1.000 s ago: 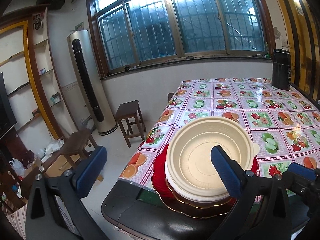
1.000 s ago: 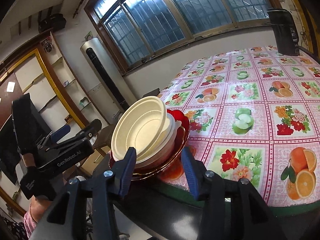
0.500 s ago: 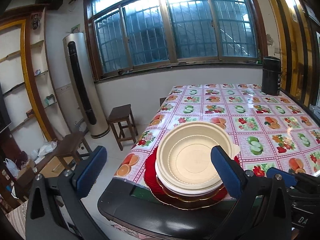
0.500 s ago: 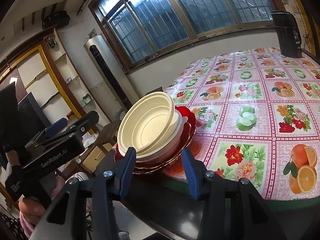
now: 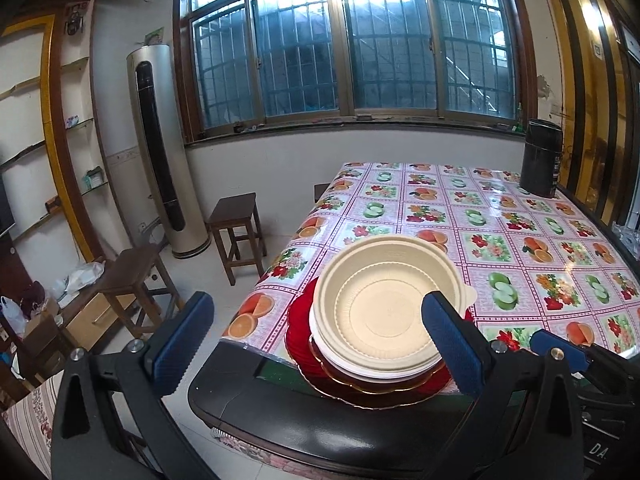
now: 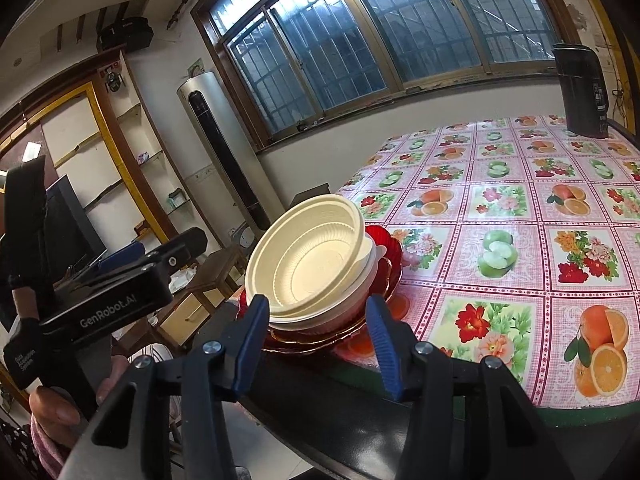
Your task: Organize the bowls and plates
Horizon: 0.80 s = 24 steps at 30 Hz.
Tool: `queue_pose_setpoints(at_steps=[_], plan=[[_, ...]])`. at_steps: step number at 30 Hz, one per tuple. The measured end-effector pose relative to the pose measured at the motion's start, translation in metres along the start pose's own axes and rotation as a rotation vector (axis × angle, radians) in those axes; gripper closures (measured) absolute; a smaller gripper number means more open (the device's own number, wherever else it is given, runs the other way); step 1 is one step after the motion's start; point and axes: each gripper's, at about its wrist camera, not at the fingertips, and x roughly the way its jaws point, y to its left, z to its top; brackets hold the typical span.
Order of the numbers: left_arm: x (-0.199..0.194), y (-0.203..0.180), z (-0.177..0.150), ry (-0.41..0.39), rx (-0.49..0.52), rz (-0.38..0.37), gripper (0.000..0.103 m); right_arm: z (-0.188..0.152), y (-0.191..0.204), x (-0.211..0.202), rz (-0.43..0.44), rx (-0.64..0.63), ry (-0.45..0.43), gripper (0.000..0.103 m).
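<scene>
My right claw (image 6: 318,334) is opening, and nothing is between its blue fingers; the pile sits just past the tips. My left claw (image 5: 316,338) is wide open and holds nothing too. The pile is at the near corner of the table (image 5: 500,216), close to the edge. On top is a cream bowl (image 6: 308,252). It sits in a white bowl (image 6: 352,300), and that sits on a gold-rimmed plate (image 5: 360,386) and a red plate (image 5: 298,322). The cream bowl looks thin and light, like a throw-away bowl, so I think it will lift with no fuss but could bend if I squeeze hard. It looks tipped a bit in the pile, so it may slide. I would take it by the rim, with one finger inside and one outside, and pinch softly. The plates under it look shiny and hard, so they may be slippery and could break if they fall off the edge. I would hold the pile still with my other claw.
</scene>
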Motion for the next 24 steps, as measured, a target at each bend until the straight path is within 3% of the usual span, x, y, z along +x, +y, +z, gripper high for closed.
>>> queue_pose_setpoints(at_steps=[24], plan=[[0.0057,-0.0001,-0.005,0.021,0.016,0.031,0.0,0.001,0.0026,-0.0002,0.007,-0.002,-0.008,0.05]])
